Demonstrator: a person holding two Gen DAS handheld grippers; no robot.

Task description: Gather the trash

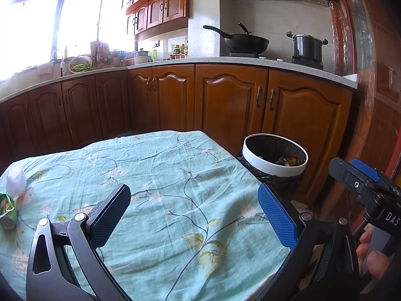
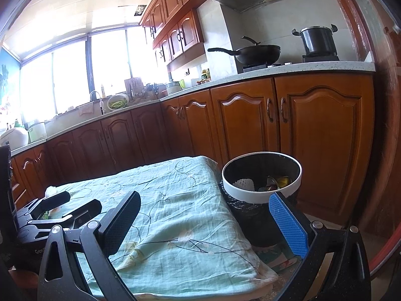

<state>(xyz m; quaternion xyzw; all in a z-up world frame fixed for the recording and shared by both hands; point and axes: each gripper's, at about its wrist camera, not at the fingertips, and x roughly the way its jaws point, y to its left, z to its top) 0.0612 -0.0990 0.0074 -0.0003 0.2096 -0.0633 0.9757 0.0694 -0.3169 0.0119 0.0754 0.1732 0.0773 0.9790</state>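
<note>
Left gripper (image 1: 194, 215) fingers wide & empty, can (image 1: 8, 212) + foam net (image 1: 16, 179) far left of frame, nearer it than right gripper (image 2: 208, 222), also wide.

Both the left gripper (image 1: 194, 215) and right gripper (image 2: 205, 222) hover with jaws spread wide, empty.

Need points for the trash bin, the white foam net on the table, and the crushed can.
trash bin (image 2: 260, 195), right wrist view, front of white rim.
white foam net (image 1: 16, 178), left wrist view, middle of mesh.
crushed can (image 1: 7, 212), left wrist view, green side wall.
</note>
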